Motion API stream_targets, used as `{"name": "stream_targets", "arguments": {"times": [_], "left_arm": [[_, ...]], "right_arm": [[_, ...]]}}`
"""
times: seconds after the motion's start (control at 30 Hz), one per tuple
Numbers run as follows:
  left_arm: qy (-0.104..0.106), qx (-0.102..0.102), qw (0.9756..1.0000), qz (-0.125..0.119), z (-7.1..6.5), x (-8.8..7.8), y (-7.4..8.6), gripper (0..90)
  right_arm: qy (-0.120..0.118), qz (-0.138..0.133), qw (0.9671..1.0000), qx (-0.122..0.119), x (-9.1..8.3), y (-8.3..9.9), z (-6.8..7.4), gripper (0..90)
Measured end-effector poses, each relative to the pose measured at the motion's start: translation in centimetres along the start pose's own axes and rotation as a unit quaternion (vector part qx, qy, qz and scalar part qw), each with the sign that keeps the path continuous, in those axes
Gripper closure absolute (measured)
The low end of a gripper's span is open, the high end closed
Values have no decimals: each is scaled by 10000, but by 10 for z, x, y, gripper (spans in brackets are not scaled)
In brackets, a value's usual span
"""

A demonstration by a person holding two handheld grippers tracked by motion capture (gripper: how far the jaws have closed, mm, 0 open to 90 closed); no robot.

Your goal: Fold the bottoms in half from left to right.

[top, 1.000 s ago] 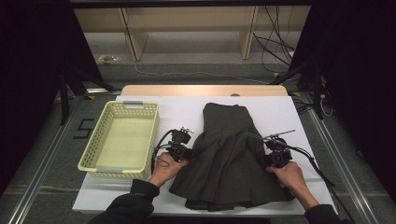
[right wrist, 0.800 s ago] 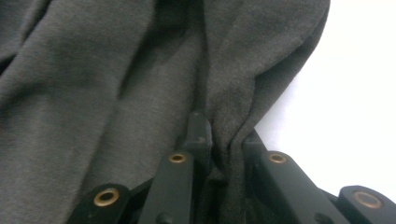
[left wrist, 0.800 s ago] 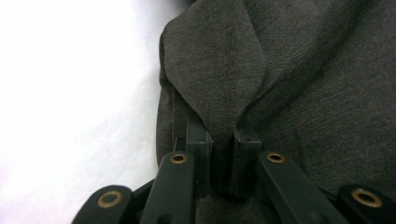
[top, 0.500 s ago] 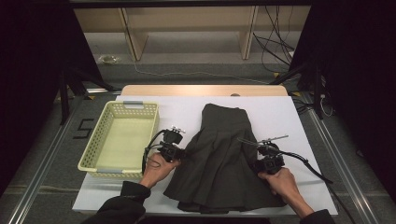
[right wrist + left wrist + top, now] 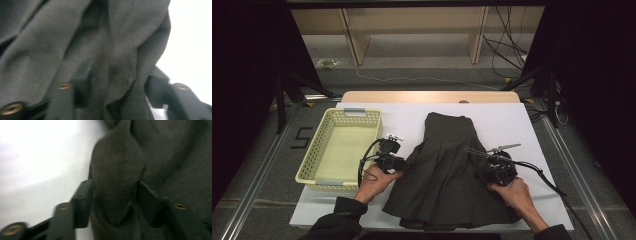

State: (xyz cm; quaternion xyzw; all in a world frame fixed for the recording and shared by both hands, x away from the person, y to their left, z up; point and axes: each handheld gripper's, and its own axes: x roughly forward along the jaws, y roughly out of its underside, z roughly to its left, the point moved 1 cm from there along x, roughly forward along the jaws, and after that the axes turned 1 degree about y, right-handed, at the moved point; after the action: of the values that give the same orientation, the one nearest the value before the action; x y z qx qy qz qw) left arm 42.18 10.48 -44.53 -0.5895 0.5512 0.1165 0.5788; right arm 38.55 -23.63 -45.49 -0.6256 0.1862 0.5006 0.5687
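The white rectangular table (image 5: 512, 125) carries a dark grey pleated fabric skirt (image 5: 447, 170) spread flat at its middle, hem toward the near edge, for smoothing. A pale yellow perforated plastic basket (image 5: 343, 145) waits along the left edge. The left gripper (image 5: 113, 195) and right gripper (image 5: 117, 80) have just been opening, each spread with a skirt fold loose between its jaws, apparently letting go.

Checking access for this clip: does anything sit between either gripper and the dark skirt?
Nothing visible does. The left gripper and right gripper each have a fold of the dark skirt between their jaws, which have just been opening. The yellow basket stands off to the left.
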Motion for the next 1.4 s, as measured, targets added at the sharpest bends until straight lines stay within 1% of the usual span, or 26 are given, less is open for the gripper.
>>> {"name": "stream_targets", "arguments": {"times": [0.1, 0.2, 0.27, 0.3, 0.37, 0.4, 0.43, 0.47, 0.53, 0.57, 0.63, 0.73, 0.8, 0.87, 0.93, 1.13, 1.17, 1.33, 1.4], "left_arm": [[28, -30, 10000, -90, 3, -9, -6, 334], [123, -97, 9995, -283, 3, -14, -11, 304], [147, -65, 9992, -356, 1, -15, -15, 287], [160, -42, 9992, -362, 0, -15, -17, 279], [234, -36, 9987, -441, -3, -15, -22, 264], [256, -1, 9987, -433, -3, -15, -25, 256], [263, -25, 9985, -469, -4, -14, -27, 249], [262, 15, 9986, -462, -5, -14, -30, 244], [266, 36, 9986, -450, -5, -12, -35, 230], [283, 8, 9985, -476, -5, -11, -36, 227], [228, 43, 9986, -483, -4, -9, -39, 206], [236, -55, 9985, -492, 0, -6, -43, 193], [220, -158, 9984, -496, 4, -4, -46, 186], [226, -205, 9983, -492, 6, -3, -47, 183], [201, -218, 9984, -477, 7, -2, -50, 183], [204, -295, 9978, -555, 7, -1, -57, 183], [206, -336, 9975, -587, 7, -1, -59, 183], [174, -330, 9979, -535, 6, 5, -66, 183], [133, -354, 9978, -553, 7, 7, -69, 182]], "right_arm": [[47, -200, 9998, -23, -7, -5, -6, 360], [-45, -475, 9989, 23, -14, -14, -15, 339], [-85, -649, 9978, 95, -17, -21, -22, 330], [-72, -733, 9972, 135, -18, -26, -26, 327], [-37, -810, 9966, 149, -18, -34, -33, 317], [19, -832, 9964, 148, -17, -38, -35, 311], [80, -864, 9962, 107, -15, -42, -37, 304], [112, -879, 9960, 85, -14, -46, -37, 292], [52, -889, 9960, 52, -11, -54, -37, 262], [42, -931, 9956, 7, -10, -59, -36, 256], [57, -958, 9954, -44, -9, -66, -35, 239], [21, -1012, 9949, -40, -8, -72, -36, 233], [44, -1002, 9949, -62, -7, -75, -37, 230], [48, -956, 9954, -53, -3, -77, -38, 228], [31, -932, 9956, -37, 0, -79, -39, 228], [-51, -886, 9961, 2, 6, -85, -42, 230], [-50, -886, 9961, -1, 7, -85, -42, 230], [-49, -852, 9964, 2, 11, -88, -42, 230], [-44, -857, 9963, 18, 12, -88, -43, 230]]}}
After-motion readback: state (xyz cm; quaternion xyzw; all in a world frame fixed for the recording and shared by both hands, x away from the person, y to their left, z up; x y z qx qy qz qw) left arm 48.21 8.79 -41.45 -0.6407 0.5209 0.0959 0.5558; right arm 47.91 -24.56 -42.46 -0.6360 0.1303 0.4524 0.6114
